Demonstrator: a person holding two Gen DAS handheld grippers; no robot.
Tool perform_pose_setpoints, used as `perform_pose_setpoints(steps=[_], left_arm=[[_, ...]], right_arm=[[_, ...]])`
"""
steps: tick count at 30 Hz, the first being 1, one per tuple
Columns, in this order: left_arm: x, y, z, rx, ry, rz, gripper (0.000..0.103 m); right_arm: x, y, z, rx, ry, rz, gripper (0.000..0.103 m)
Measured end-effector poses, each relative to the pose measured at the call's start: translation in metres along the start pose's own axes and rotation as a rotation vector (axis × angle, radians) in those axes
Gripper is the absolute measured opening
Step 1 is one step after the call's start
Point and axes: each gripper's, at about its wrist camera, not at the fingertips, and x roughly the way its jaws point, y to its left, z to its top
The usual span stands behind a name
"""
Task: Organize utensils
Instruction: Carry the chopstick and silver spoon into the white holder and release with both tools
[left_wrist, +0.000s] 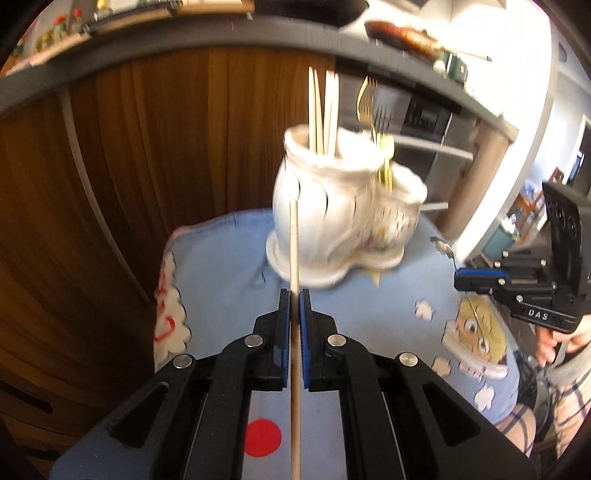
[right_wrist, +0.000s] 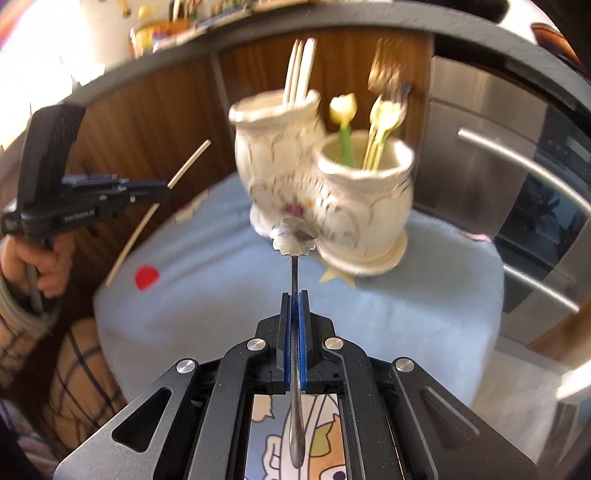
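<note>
Left wrist view: both grippers loaded, holder on the cloth

Left wrist view shows the left gripper (left_wrist: 294, 295) closed on a chopstick (left_wrist: 294, 251), which runs straight out between the pads toward the holder (left_wrist: 343, 206). This white two-cup ceramic holder stands near the far edge of the blue cloth (left_wrist: 229, 266). Its left cup holds chopsticks (left_wrist: 324, 110); its right cup holds forks (left_wrist: 371, 107). At the right edge of the cloth, the right gripper (left_wrist: 460, 275) grips a spoon (left_wrist: 443, 248).

Right wrist view shows the left gripper (right_wrist: 166, 186) at the left edge of the cloth (right_wrist: 221, 295), chopstick (right_wrist: 188, 164) tilted across its tips. At centre, the right gripper (right_wrist: 294, 295) is closed on the spoon (right_wrist: 294, 238) handle; the scalloped bowl points at the holder (right_wrist: 321, 184). Contact between bowl and holder cannot be determined.
</note>
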Motion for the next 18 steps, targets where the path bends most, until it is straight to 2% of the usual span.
perform_pose_setpoints(steps=[5, 11, 18], left_arm=[[-0.02, -0.006, 0.02, -0.019, -0.129, -0.026, 0.005], [-0.036, -0.021, 0.04, 0.001, -0.235, -0.02, 0.005], [-0.037, -0.025, 0.064, 0.0, -0.347, -0.036, 0.005]], right_arm=[[-0.017, -0.009, 0.006, 0.057, -0.097, 0.018, 0.004], [-0.036, -0.021, 0.02, 0.12, -0.234, 0.033, 0.004], [-0.044, -0.032, 0.042, 0.173, -0.371, 0.03, 0.004]])
